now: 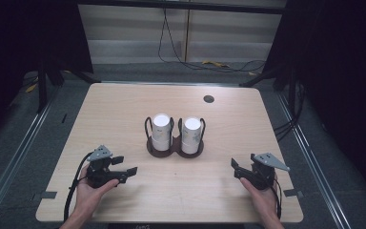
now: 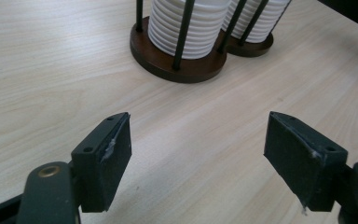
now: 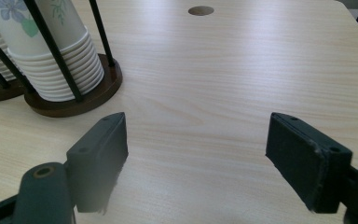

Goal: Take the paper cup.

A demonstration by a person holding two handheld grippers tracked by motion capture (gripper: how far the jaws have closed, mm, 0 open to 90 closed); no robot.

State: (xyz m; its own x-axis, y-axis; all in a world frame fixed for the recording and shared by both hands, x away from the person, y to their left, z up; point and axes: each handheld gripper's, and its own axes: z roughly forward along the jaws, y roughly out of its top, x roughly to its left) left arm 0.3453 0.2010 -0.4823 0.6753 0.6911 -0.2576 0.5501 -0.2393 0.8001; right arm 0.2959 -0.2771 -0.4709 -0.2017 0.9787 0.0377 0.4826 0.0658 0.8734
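Left tongs (image 1: 126, 164) open, right tongs (image 1: 236, 168) open, both hand-held, apart

We see two stacks of white paper cups (image 1: 162, 128); the right stack (image 3: 42, 46) carries a print of pale blue flowers and green leaves. Their holder (image 2: 179, 63) has a dark brown base and thin black rods. Our left tool (image 1: 124, 165) and right tool (image 1: 236, 169) are black, topped with grey plates, over a pale wood-grain table (image 1: 124, 105)

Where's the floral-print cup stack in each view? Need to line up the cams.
High view: floral cup stack at table centre, right bay of the holder.
Left gripper view: top, right of centre, behind the plain stack.
Right gripper view: upper left.
Shared landmark: the dark wooden holder base.
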